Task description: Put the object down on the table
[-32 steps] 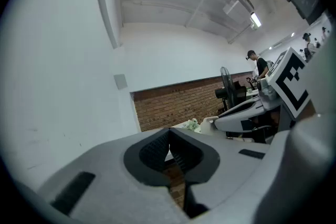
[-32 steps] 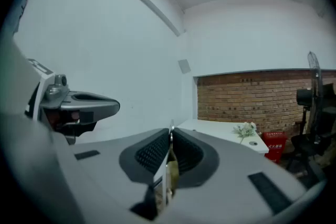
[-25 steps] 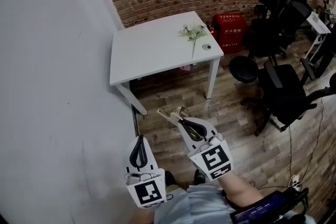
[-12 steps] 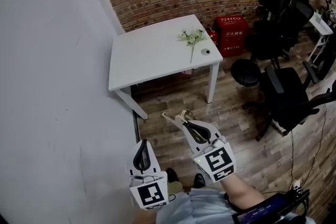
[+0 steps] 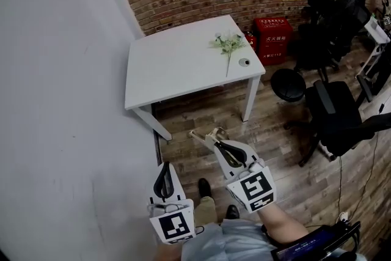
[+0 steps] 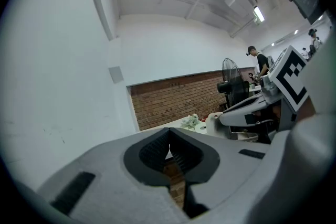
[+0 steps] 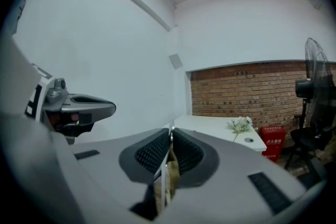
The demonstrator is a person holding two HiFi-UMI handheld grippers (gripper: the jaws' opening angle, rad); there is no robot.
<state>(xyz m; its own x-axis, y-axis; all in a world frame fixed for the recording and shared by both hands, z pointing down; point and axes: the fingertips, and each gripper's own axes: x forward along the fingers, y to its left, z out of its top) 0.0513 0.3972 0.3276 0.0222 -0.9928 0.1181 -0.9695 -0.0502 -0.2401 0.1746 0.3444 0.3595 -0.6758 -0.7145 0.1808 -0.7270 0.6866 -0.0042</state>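
Object (image 7: 170,173) pinched in right claw (image 7: 170,132); left claw (image 6: 169,136) closed.

A: Way to the table (image 5: 177,64)?
B: Open wood floor (image 5: 201,122) up to its near edge; white wall (image 5: 61,101) tight on the left.
A: Tabletop?
B: Left and middle bare. Flower sprig (image 5: 227,43) and a small round thing (image 5: 244,62) (can't tell what) sit by the right edge.
A: Right side?
B: Office chair (image 5: 336,113), round black seat (image 5: 287,84) and red crate (image 5: 272,38) crowd it.
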